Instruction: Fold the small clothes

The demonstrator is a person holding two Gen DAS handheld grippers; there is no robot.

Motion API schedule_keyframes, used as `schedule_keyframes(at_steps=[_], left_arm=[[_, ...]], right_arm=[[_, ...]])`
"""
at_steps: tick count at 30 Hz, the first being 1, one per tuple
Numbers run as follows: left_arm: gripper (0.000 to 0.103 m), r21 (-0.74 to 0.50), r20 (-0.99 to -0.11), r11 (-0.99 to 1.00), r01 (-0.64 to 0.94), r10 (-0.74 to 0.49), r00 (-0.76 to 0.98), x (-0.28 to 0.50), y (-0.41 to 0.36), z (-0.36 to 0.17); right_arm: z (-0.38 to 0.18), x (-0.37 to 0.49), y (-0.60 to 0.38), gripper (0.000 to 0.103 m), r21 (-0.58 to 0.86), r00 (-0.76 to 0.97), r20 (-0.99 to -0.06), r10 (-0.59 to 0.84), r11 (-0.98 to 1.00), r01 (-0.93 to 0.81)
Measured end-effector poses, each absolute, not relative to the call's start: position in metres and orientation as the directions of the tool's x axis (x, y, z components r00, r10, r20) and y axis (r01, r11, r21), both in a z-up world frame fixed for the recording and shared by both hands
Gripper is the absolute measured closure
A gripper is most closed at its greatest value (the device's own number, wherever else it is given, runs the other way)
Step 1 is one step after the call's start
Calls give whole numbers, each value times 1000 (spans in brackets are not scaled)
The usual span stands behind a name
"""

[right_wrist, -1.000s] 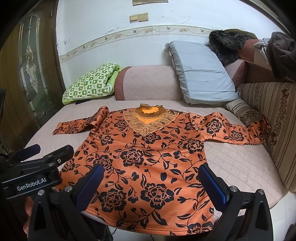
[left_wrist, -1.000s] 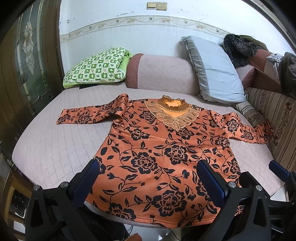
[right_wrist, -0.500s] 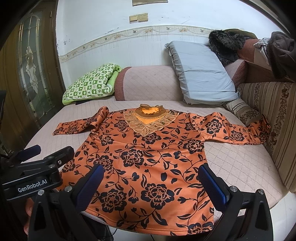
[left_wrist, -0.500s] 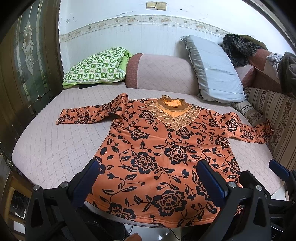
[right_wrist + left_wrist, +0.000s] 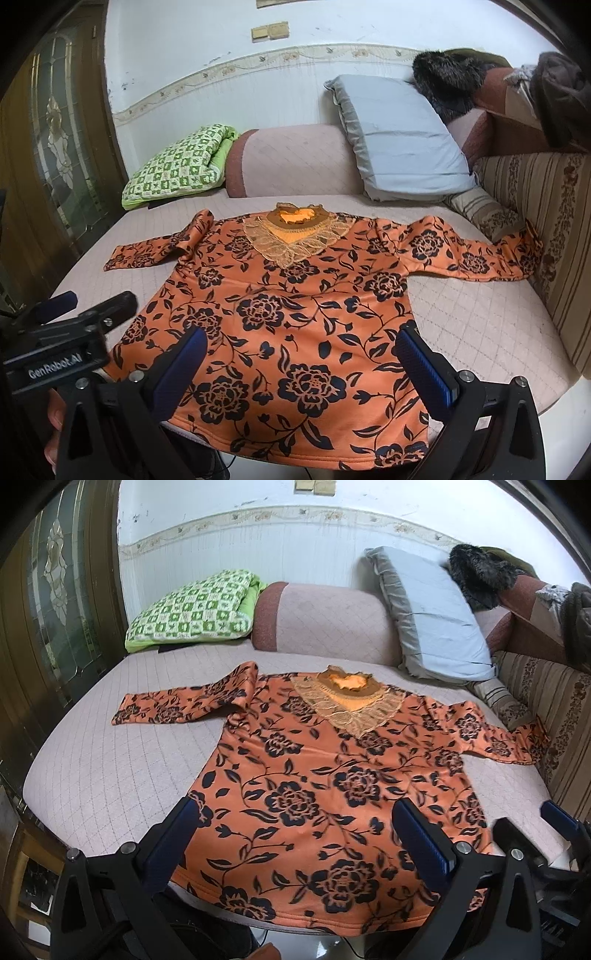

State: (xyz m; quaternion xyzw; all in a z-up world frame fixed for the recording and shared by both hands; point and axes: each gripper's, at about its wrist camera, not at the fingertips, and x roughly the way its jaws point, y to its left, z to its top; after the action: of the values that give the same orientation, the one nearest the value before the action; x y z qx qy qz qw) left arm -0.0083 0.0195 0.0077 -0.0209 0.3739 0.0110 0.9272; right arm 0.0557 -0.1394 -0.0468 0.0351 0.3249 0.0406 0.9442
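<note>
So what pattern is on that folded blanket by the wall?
Green and white checks on the folded blanket; clearest in the left wrist view.

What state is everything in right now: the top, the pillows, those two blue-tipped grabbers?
Orange floral top: spread flat on the bed, unfolded, both sleeves out, hem hanging over the near edge.
Grey pillow: leaning upright against the backrest.
Green checked pillow: lying tilted in the corner.
Left gripper: fingers open, holding nothing.
Right gripper: fingers open, holding nothing.

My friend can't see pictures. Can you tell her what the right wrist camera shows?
An orange flowered top lies spread flat on a pink quilted bed, sleeves out. The open right gripper hovers over its hem.
</note>
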Motion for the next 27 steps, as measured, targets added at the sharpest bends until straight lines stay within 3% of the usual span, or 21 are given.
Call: schedule_keyframes(at_steps=[9,13,15,17,18,19,20,21,22,25,27], left_arm=[[0,20,-813,958,-286,182,553,42,134,-80],[0,36,-884,963,-268,156,441,51,150,-121],[0,5,-925,967,-256,102,367,53,153,-142],[0,-72,-942,960,-271,24,335,49,159,-153],[2,-77,-938,955,-287,28,345,46,161,-152],[16,-71,-936,955,-287,35,349,44,159,-149],[50,-71,-931,958,-277,37,364,42,157,-144],[77,-80,-919,960,-268,33,393,37,155,-135],[95,-109,-917,958,-264,5,399,32,154,-127],[95,-79,-903,965,-252,38,428,18,146,-114],[93,-81,-936,960,-269,20,352,16,147,-129]], right_arm=[[-128,98,-248,0,175,609,-793,-6,956,236],[-175,111,-272,0,184,468,-884,23,936,301],[-190,110,-271,1,261,440,-890,121,926,273],[-200,108,-260,25,277,397,-901,173,935,222],[-201,107,-257,48,213,393,-913,113,951,222],[-200,105,-258,76,196,396,-913,96,956,220],[-199,101,-265,91,261,405,-901,153,938,227],[-195,97,-274,96,325,416,-886,205,914,242],[-188,90,-280,96,327,446,-875,191,911,252],[-174,73,-292,96,314,476,-865,159,911,267],[-181,68,-299,94,281,436,-891,122,905,320]])
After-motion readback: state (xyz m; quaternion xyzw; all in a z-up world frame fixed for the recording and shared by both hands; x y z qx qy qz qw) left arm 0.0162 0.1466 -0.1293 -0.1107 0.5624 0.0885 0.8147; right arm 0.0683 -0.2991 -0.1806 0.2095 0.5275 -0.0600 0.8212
